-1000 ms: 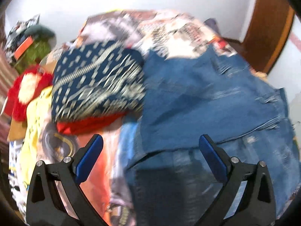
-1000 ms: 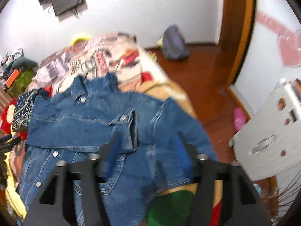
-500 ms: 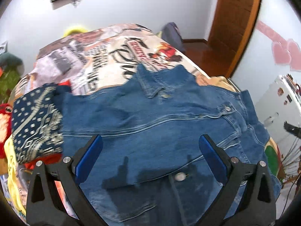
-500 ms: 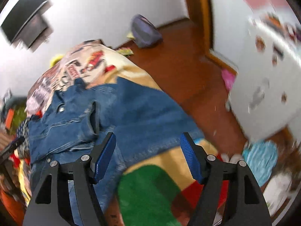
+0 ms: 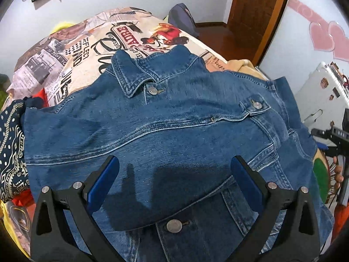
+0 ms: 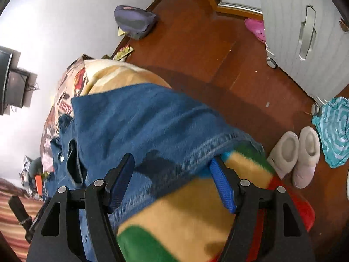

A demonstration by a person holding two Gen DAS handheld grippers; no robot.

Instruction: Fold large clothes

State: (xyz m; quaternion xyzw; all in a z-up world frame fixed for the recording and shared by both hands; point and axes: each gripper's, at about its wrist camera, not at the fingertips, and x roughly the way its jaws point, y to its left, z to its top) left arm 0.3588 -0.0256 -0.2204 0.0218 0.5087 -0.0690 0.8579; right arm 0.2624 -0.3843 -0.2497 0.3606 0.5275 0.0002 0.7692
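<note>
A blue denim jacket (image 5: 174, 135) lies on the bed, collar at the far end, one sleeve folded across its front. My left gripper (image 5: 173, 174) is open and empty, hovering over the jacket's middle. My right gripper (image 6: 172, 174) is open and empty, hovering over the jacket's right edge (image 6: 152, 126), where the denim hangs over the side of the bed. The right gripper shows at the right edge of the left wrist view (image 5: 336, 135).
A printed bedspread (image 5: 91, 43) covers the bed; a striped blanket (image 6: 185, 218) lies under the jacket. A navy patterned cloth (image 5: 11, 152) lies left. On the wooden floor (image 6: 196, 43) are slippers (image 6: 294, 155), a white suitcase (image 6: 305, 32), a bag (image 6: 135, 19).
The left gripper has swung right, from the clothes pile to over the jacket. The right gripper has swung right and tilted down, to the jacket's right edge and the floor. Both stayed open.
</note>
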